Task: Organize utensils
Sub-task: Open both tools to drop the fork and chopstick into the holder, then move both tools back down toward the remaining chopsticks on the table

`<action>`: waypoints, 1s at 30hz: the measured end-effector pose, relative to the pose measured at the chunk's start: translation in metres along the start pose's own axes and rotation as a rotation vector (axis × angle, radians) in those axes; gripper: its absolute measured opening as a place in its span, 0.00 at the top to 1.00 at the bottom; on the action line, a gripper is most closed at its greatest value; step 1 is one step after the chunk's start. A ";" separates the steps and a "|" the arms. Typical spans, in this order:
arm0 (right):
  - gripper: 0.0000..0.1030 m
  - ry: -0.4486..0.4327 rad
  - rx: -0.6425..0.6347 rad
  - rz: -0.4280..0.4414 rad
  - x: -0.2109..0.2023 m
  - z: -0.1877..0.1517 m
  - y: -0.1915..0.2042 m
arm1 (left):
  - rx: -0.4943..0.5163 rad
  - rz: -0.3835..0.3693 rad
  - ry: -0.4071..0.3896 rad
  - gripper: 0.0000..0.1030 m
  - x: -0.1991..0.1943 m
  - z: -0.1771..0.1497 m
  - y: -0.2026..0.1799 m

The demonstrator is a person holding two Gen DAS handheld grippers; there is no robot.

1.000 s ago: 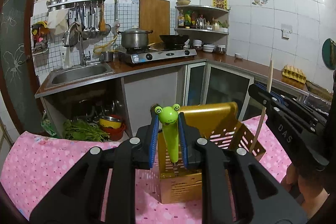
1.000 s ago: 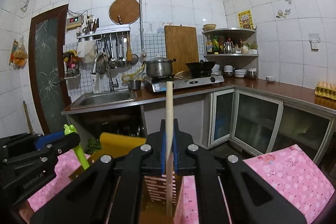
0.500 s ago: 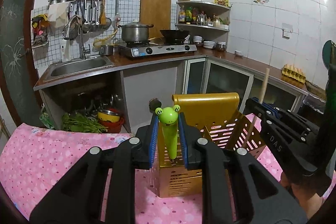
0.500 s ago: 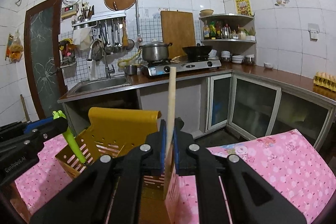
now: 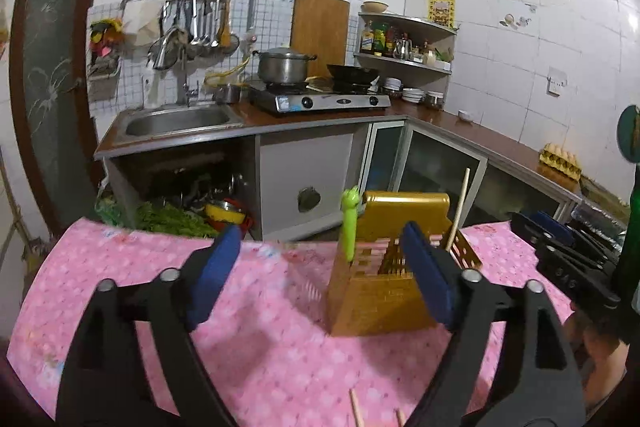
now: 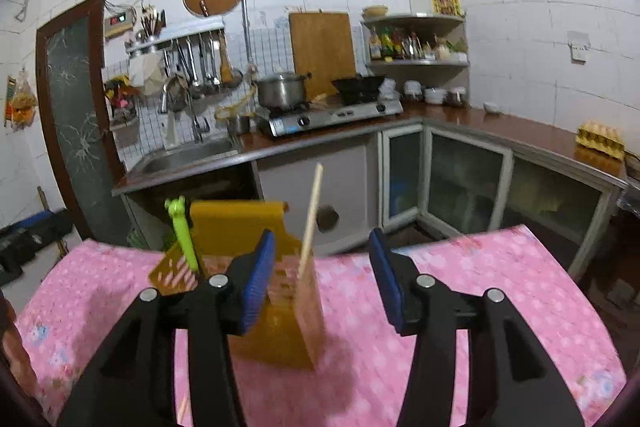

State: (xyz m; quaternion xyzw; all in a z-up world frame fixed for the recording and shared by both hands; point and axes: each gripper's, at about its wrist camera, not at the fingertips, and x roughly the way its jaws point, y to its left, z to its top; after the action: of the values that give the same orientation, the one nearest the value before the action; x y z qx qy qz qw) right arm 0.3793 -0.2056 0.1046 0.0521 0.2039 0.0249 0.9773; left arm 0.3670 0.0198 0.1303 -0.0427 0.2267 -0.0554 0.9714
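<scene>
A gold slotted utensil holder (image 5: 384, 291) stands on the pink tablecloth (image 5: 248, 355); it also shows in the right wrist view (image 6: 276, 311). A green frog-headed utensil (image 5: 349, 223) stands in its left part and shows in the right wrist view (image 6: 182, 233). A wooden chopstick (image 5: 459, 207) leans in its right part and shows in the right wrist view (image 6: 311, 219). My left gripper (image 5: 320, 283) is open and empty, just in front of the holder. My right gripper (image 6: 322, 283) is open and empty, astride the holder's top.
Two chopstick ends (image 5: 358, 409) lie on the cloth at the near edge. The kitchen counter with a sink (image 5: 176, 119) and a stove (image 5: 320, 101) runs behind the table. An egg tray (image 6: 600, 139) sits on the right counter.
Both grippers have opened and pulled back. The frog utensil and the chopstick now stand in the holder by themselves.
</scene>
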 end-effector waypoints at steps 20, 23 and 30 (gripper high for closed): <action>0.47 0.271 0.030 -0.195 -0.068 -0.127 -0.039 | -0.072 0.049 0.291 0.05 -0.050 -0.122 0.032; 0.47 0.309 0.035 -0.240 -0.065 -0.142 -0.046 | -0.083 0.064 0.349 0.05 -0.040 -0.139 0.033; 0.47 0.362 0.052 -0.283 -0.055 -0.160 -0.059 | -0.088 0.079 0.439 0.05 -0.021 -0.170 0.032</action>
State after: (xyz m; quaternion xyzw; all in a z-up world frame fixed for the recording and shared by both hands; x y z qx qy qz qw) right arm 0.2659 -0.2529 -0.0262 0.0429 0.3817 -0.1086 0.9169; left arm 0.2758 0.0444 -0.0161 -0.0631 0.4362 -0.0155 0.8975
